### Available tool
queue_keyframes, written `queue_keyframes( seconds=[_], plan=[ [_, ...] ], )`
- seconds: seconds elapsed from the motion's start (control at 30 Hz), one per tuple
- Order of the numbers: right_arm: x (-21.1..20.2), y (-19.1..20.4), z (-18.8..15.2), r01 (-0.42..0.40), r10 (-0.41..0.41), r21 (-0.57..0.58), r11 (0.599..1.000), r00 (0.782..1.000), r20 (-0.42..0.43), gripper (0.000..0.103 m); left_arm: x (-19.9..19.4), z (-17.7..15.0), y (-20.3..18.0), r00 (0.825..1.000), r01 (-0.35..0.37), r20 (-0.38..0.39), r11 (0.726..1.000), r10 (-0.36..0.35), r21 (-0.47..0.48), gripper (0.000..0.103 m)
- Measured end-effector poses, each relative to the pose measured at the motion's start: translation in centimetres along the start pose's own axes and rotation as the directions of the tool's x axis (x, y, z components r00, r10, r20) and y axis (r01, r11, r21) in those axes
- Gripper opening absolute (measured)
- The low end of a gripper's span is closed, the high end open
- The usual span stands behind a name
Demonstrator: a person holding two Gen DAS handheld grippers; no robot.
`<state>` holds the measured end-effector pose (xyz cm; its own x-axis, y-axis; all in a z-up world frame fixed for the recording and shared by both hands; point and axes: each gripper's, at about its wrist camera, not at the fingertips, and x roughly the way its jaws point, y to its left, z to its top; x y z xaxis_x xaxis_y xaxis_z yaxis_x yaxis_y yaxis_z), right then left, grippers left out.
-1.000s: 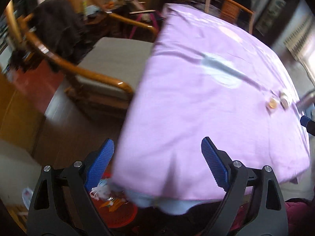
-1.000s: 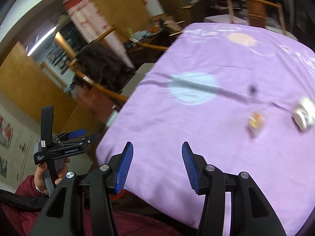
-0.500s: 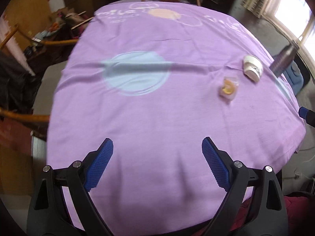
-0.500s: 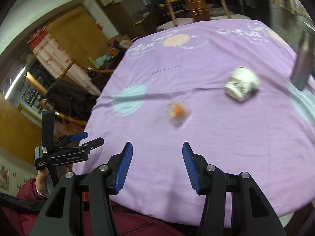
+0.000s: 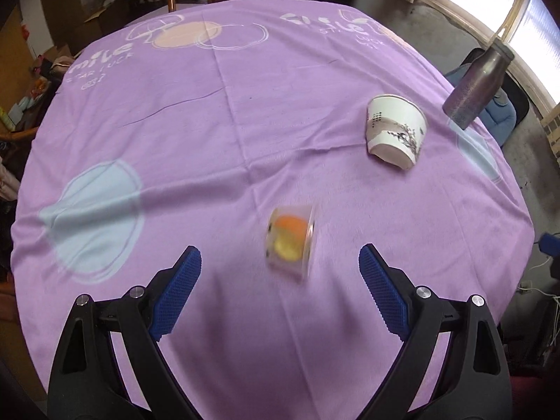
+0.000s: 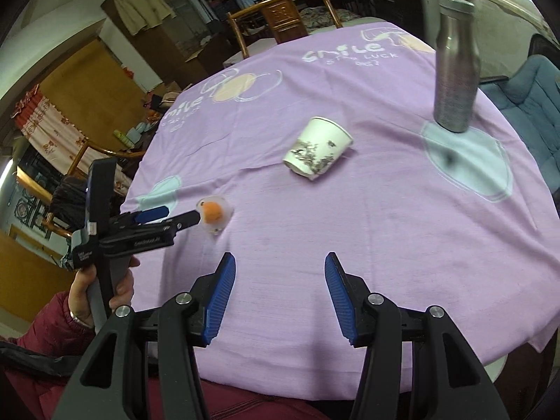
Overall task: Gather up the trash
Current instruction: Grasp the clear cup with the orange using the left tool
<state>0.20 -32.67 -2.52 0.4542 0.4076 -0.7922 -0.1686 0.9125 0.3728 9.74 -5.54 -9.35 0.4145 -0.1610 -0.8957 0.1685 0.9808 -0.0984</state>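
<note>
A small clear plastic cup with orange and yellow bits inside point(image 5: 289, 241) point(image 6: 214, 214) lies on its side on the purple tablecloth point(image 5: 245, 133) point(image 6: 350, 217). A white paper cup with a dark print point(image 5: 395, 130) point(image 6: 316, 147) lies tipped over farther back. My left gripper point(image 5: 280, 273) point(image 6: 175, 219) hangs wide open just short of the plastic cup, nothing between its fingers. The right gripper point(image 6: 280, 276) is half open over bare cloth, nearer the table's front edge, holding nothing.
A tall grey metal bottle point(image 5: 477, 85) point(image 6: 454, 66) stands upright at the far right of the table. Wooden chairs point(image 6: 280, 17) stand behind the table and at its left. A blue padded seat point(image 6: 539, 105) is at the right. A hand in a red sleeve point(image 6: 98, 287) holds the left gripper.
Both views have swung from the table's left edge and chair toward its middle. The plastic cup and paper cup now lie much closer, in front of the grippers. Neither opening has visibly changed.
</note>
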Motion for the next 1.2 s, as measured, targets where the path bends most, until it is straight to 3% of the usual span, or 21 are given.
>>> queue_keyframes(
  seconds=[0.1,0.2,0.3,0.4,0.6,0.87,1.1,1.13,1.17,1.2],
  plan=[
    [0.5,-0.8,0.3,-0.006,0.006,0.004,1.000,1.000,-0.012,0.053,1.2,0.8,1.4,0.996,-0.084,-0.020,0.996,0.084,-0.026,0.089],
    [1.2,-1.0,0.7,-0.027,0.027,-0.008,1.000,0.999,-0.020,0.053,0.0,0.4,5.4,0.989,-0.150,-0.031,0.982,0.147,-0.113,0.089],
    [2.2,-0.6,1.1,-0.057,0.056,-0.025,0.998,0.998,-0.036,0.053,-2.1,-0.7,9.1,0.983,-0.185,-0.033,0.965,0.182,-0.185,0.089],
    [3.2,0.3,1.3,-0.088,0.086,-0.044,0.995,0.995,-0.057,0.053,-3.9,-1.5,10.4,0.982,-0.187,-0.023,0.960,0.186,-0.210,0.089],
    [3.8,1.9,1.3,-0.098,0.093,-0.072,0.993,0.993,-0.073,0.053,-3.0,-1.5,6.9,0.993,-0.120,-0.019,0.980,0.118,-0.157,0.089],
    [1.7,0.0,0.4,-0.010,0.010,-0.014,1.000,0.999,-0.040,0.053,1.2,0.0,2.2,0.999,-0.039,-0.038,0.997,0.037,-0.059,0.089],
    [0.8,-2.3,-0.3,0.042,-0.041,0.052,0.998,0.999,-0.033,0.053,4.2,1.1,1.9,0.996,-0.062,-0.060,0.997,0.059,-0.046,0.088],
    [0.8,-2.5,-0.3,0.044,-0.043,0.056,0.997,0.999,-0.033,0.053,4.4,1.1,2.0,0.996,-0.065,-0.058,0.997,0.062,-0.045,0.080],
    [0.8,-2.6,-0.3,0.046,-0.044,0.060,0.997,0.999,-0.032,0.053,4.5,1.1,2.1,0.997,-0.054,-0.059,0.998,0.052,-0.045,0.061],
    [0.9,-2.7,-0.2,0.045,-0.043,0.061,0.997,0.999,-0.031,0.053,4.4,1.0,2.4,0.998,-0.025,-0.064,0.998,0.022,-0.053,0.057]
  ],
)
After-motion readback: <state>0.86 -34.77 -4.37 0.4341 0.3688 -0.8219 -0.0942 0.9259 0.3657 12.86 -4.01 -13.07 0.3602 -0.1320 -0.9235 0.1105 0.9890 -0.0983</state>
